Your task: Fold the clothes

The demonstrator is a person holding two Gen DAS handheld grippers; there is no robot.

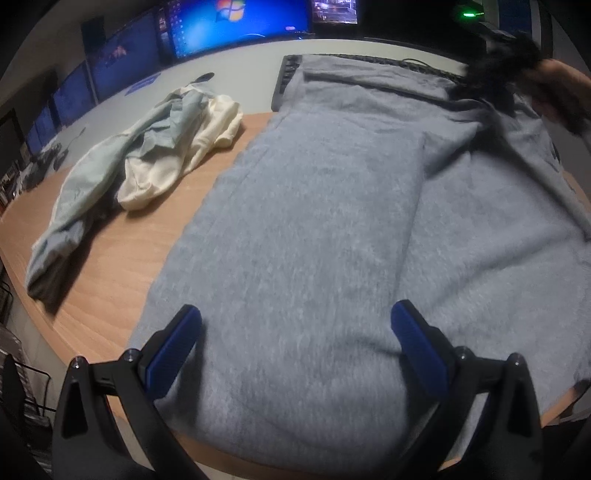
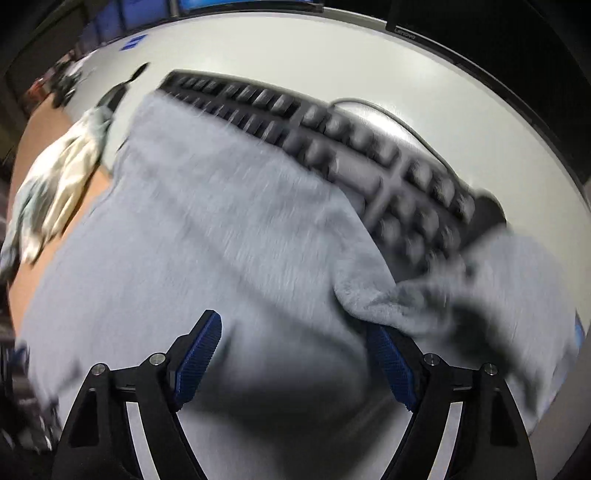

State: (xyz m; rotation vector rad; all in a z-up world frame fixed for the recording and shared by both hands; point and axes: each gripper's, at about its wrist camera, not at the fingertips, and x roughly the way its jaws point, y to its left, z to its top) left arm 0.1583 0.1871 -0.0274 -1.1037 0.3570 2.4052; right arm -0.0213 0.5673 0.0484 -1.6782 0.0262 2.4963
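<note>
The left gripper (image 1: 295,343) is hovering with fingers spread wide over a grey garment (image 1: 314,221) lying flat on the bench (image 1: 110,258), while the right gripper (image 2: 295,354), fingers likewise apart, is hanging above its far edge draping a keyboard (image 2: 369,155)

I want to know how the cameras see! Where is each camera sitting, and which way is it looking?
Left wrist: sits on the left gripper, looking forward over the grey garment toward the monitors; its open blue fingers show, and a blurred hand.
Right wrist: sits on the right gripper, looking over the garment's far edge at the keyboard; its open fingers show.
Both share: the grey garment, the keyboard, the pile of clothes.
</note>
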